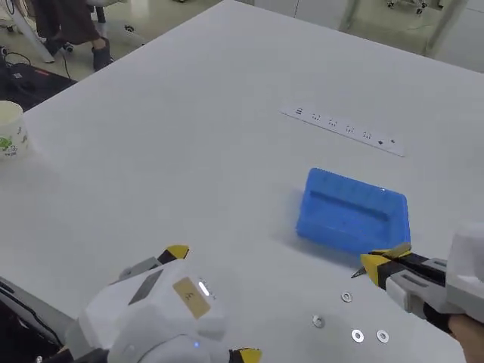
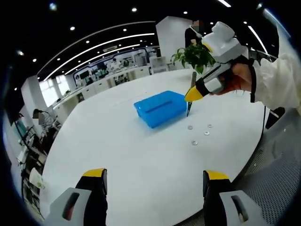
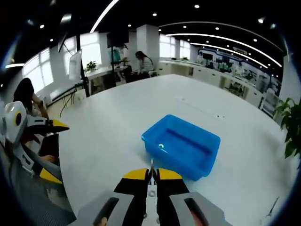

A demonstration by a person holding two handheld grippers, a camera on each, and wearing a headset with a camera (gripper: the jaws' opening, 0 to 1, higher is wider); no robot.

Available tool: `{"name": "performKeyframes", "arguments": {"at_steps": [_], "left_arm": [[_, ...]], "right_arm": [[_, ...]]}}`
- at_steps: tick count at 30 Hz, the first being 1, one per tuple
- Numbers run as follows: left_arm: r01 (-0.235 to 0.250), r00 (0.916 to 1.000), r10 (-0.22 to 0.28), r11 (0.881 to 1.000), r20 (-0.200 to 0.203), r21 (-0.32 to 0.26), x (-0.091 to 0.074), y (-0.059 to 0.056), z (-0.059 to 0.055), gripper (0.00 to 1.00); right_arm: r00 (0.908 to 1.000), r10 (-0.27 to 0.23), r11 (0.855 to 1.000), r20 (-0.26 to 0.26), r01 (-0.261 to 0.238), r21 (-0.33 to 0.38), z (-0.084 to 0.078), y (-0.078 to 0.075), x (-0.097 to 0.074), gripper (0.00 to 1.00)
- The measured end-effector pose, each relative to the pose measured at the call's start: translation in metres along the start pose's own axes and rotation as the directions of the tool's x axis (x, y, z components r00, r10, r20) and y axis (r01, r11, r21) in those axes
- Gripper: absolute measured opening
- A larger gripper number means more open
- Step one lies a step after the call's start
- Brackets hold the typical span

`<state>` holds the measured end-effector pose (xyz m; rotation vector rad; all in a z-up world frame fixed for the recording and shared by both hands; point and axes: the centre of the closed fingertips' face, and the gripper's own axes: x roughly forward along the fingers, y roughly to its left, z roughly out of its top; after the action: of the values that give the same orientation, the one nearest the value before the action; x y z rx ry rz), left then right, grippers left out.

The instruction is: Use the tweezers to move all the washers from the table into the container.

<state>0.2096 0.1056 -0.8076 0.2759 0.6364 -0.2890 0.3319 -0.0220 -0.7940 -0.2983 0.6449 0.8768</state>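
Cup: a white cup (image 1: 9, 130) stands on the table (image 1: 189, 113) at 9 o'clock in the head view, well apart from everything else.
Left gripper: the left gripper (image 1: 212, 302) sits at 7 o'clock in the head view, over the near table edge. Its jaws are spread wide with nothing between them.
Power strip: a flat white power strip (image 1: 344, 130) lies at 12 o'clock of the container, apart from it.
Container: the blue container (image 1: 353, 212) rests on the table. A small bright spot shows on its floor in the right gripper view; I cannot tell whether it is a washer.
Washers: 4 washers (image 1: 346, 297) lie on the bare table at 6 o'clock of the container, outside it.
Tweezers: the tweezers (image 1: 357, 272) point toward 8 o'clock, the tip between the container's near wall and the nearest washer.
Right gripper: the right gripper (image 1: 378, 261) is at 4 o'clock, held in a hand (image 2: 237, 77), its jaws narrow and clamped on the tweezers.
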Motion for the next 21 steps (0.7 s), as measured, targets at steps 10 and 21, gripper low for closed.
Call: {"name": "performKeyframes", "arguments": {"at_steps": [10,21], "left_arm": [[0.010,0.9999,-0.010,1.000,-0.007,0.007,0.000,-0.002,-0.001,0.85],[0.002,0.9998,-0.002,1.000,-0.018,0.009,0.001,-0.001,-0.005,0.85]], "right_arm": [[0.9989,0.001,1.000,-0.047,-0.001,0.013,-0.018,-0.010,0.012,0.03],[0.9973,0.005,1.000,-0.073,-0.005,0.010,-0.027,-0.014,0.019,0.03]]}}
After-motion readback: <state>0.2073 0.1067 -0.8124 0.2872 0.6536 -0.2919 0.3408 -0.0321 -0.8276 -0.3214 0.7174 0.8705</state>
